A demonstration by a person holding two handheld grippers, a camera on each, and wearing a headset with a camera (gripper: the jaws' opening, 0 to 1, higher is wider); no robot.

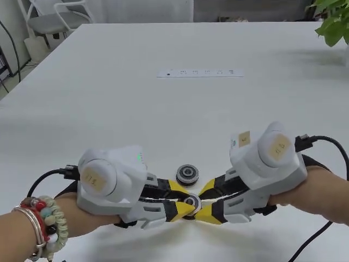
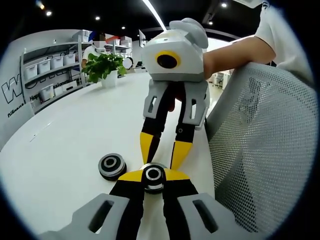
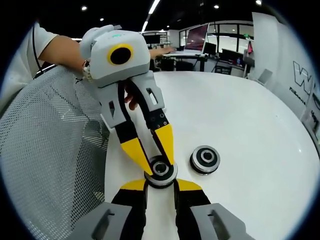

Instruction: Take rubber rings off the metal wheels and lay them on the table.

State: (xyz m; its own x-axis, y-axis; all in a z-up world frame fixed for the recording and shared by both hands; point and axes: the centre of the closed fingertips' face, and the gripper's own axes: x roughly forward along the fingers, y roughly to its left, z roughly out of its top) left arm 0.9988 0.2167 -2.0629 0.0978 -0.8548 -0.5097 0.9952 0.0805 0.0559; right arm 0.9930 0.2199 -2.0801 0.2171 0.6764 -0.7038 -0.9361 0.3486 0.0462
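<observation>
A metal wheel [image 1: 190, 202] with a black rubber ring sits just above the white table [image 1: 174, 120] near its front edge, pinched from both sides. My left gripper [image 1: 182, 203] comes in from the left and is shut on the wheel [image 2: 153, 177] between its yellow fingertips [image 2: 131, 176]. My right gripper [image 1: 198, 204] comes from the right, also shut on the same wheel [image 3: 161, 171]. A second wheel [image 1: 187, 173] with its black ring lies flat on the table just behind them, seen too as the second wheel [image 2: 112, 166] and the second wheel [image 3: 204, 159].
A flat white socket strip [image 1: 199, 72] lies mid-table. A potted plant [image 1: 332, 22] stands at the far right corner, a chair [image 1: 54, 22] beyond the far left. A grey mesh chair back [image 2: 260, 150] is close behind the grippers.
</observation>
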